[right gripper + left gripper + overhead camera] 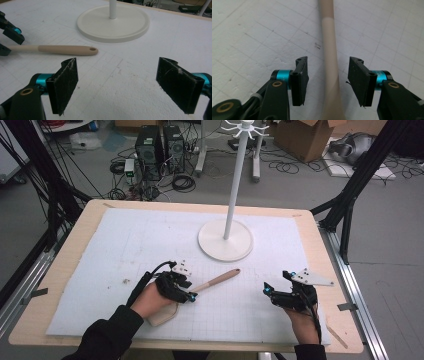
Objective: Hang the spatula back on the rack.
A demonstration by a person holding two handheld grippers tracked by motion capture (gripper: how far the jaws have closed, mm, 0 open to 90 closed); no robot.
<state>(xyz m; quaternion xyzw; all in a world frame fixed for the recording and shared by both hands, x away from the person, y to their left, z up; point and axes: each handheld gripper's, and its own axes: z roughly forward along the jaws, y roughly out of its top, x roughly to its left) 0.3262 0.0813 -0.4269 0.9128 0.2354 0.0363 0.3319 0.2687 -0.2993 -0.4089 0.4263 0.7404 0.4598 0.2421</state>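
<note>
I am holding my left gripper over the handle of the wooden spatula, which is lying flat on the white gridded mat in front of the white stand base, on the near side of it. In the left gripper view the handle is running straight up between my two jaws, roughly centred in the gap, with open mat showing on either side of it; the pads are standing apart from the wood and are not pressing on it. The spatula's pale blade end is lying under my left hand, and the darker grip end with the hanging hole is pointing away from that hand, towards the stand base. My right gripper is resting on the mat to the right of the spatula and nearer to me than the stand base, well apart from the handle tip. Its jaws are standing wide open with nothing between them, only bare mat. The stand's white pole is rising upright from the middle of its base.
</note>
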